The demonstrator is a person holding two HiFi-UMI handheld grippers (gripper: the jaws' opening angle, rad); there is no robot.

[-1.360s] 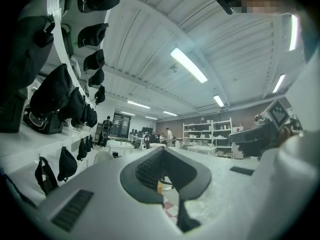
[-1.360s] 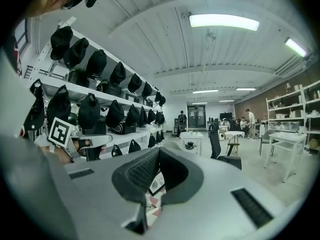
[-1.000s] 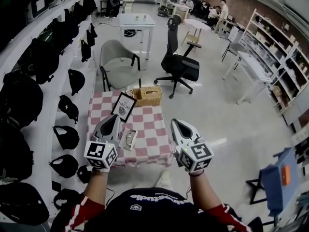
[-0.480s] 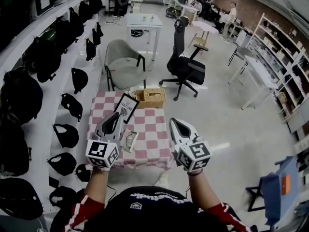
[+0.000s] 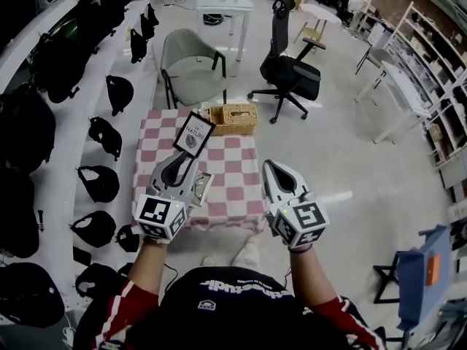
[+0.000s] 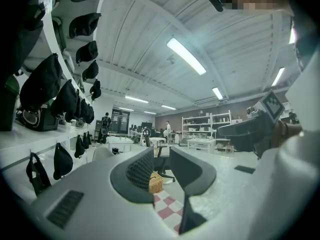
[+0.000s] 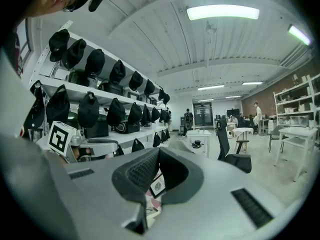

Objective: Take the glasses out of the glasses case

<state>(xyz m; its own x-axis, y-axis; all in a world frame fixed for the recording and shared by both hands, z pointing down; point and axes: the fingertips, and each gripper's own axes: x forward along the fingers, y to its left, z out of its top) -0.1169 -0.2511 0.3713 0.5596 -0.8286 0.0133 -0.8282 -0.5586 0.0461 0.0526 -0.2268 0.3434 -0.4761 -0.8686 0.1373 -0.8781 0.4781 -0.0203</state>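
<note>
Two grippers, one glasses case (image 5: 201,189), one checked table (image 5: 237,172), one wicker basket (image 5: 233,117), one framed card (image 5: 193,135). Case pale and small, flat on the cloth — too small to tell whether glasses lie in it. Sits just beside the left gripper (image 5: 182,162), to its right and partly covered by it; well apart from the right gripper (image 5: 273,167), off to its left. Left jaws a narrow gap apart, nothing between — right jaws tip to tip, empty. Basket and card beyond the left gripper's tips.
</note>
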